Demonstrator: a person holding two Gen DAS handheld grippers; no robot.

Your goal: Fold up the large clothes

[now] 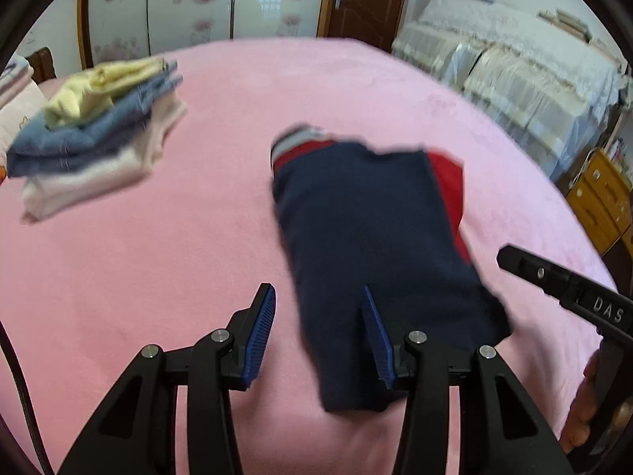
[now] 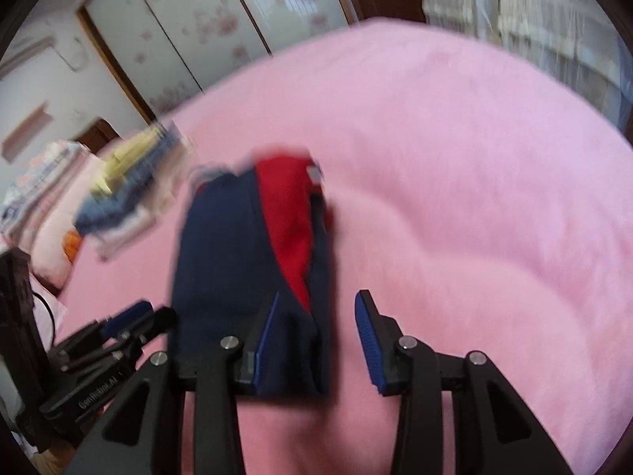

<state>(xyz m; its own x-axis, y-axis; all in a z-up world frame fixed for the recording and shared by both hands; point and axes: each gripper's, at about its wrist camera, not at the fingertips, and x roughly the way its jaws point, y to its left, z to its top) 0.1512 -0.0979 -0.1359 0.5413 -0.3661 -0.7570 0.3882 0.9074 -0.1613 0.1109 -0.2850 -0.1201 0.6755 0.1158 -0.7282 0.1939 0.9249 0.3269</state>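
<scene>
Far left on the fuzzy pink blanket [image 1: 198,237]: a stack of folded soft garments [image 1: 95,134], yellow over blue over cream. Left gripper [image 1: 320,332], ribbed blue pads spread, empty. Centre: folded navy-and-red garment [image 1: 372,237], a narrow oblong. Right gripper [image 2: 316,332] also spread, holding nothing.

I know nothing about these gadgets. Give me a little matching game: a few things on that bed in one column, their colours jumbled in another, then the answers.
Things:
1. garment by the grippers
2. bed cover
3. top piece of the folded stack
4. gripper pads

Colours:
A. pale yellow
B. bright blue
C. navy with red
D. pink

Pairs: 1-C, 2-D, 3-A, 4-B
</scene>
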